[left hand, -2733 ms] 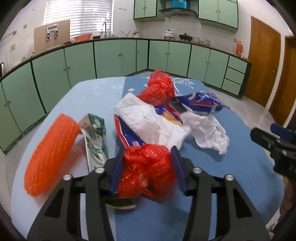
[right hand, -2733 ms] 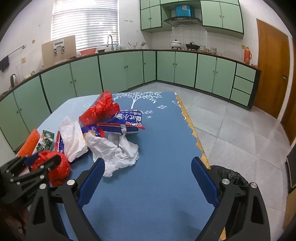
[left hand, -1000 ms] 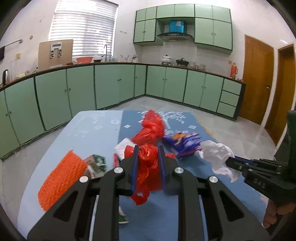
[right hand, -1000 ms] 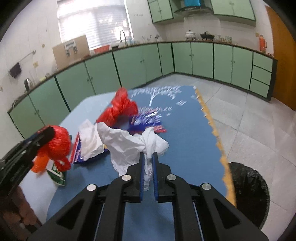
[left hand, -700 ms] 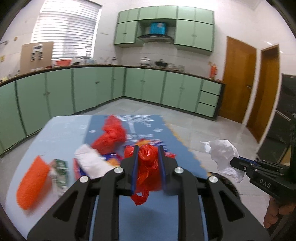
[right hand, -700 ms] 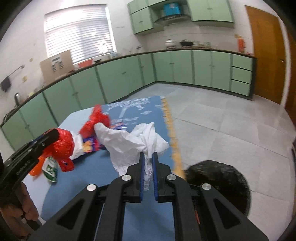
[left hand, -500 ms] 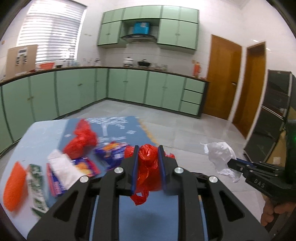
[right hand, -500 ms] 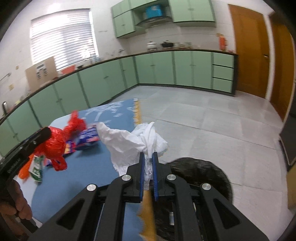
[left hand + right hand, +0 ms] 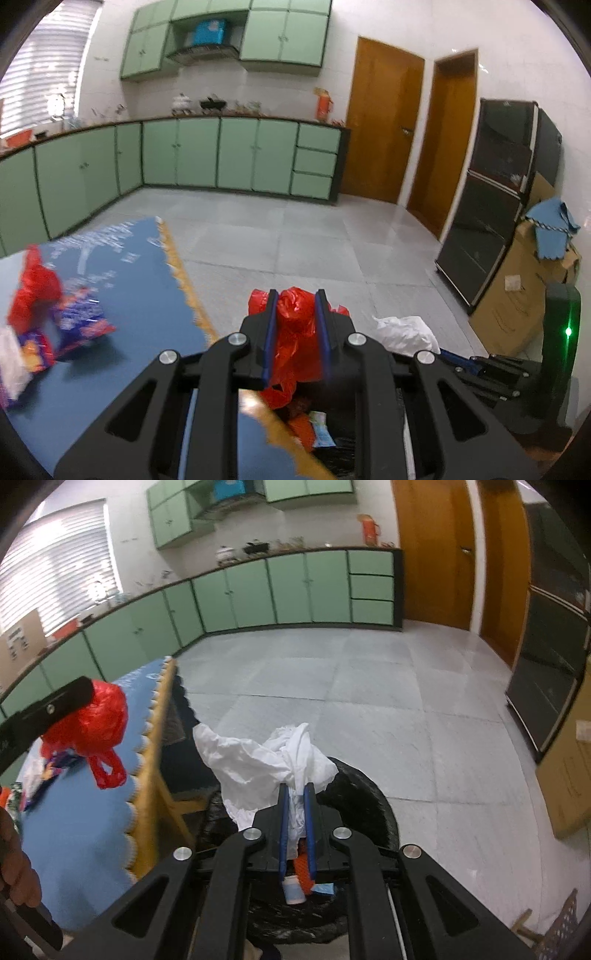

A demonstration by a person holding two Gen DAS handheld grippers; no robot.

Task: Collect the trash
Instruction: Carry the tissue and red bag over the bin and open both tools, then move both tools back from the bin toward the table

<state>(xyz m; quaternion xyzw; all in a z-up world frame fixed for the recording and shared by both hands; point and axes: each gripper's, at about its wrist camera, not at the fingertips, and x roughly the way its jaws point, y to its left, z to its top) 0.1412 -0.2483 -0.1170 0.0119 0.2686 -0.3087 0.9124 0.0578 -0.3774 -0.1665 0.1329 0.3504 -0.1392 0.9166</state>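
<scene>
Both grippers have swung off the worktop (image 9: 122, 332). Left view: left gripper (image 9: 294, 325) clamps the red bag (image 9: 295, 332) over the bin (image 9: 354, 443). Right view: right gripper (image 9: 295, 801) pinches the white bag (image 9: 258, 764) above that bin (image 9: 362, 797).

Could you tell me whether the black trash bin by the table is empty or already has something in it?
Not empty. The bin already holds litter: an orange piece and a small white container lie inside.
</scene>
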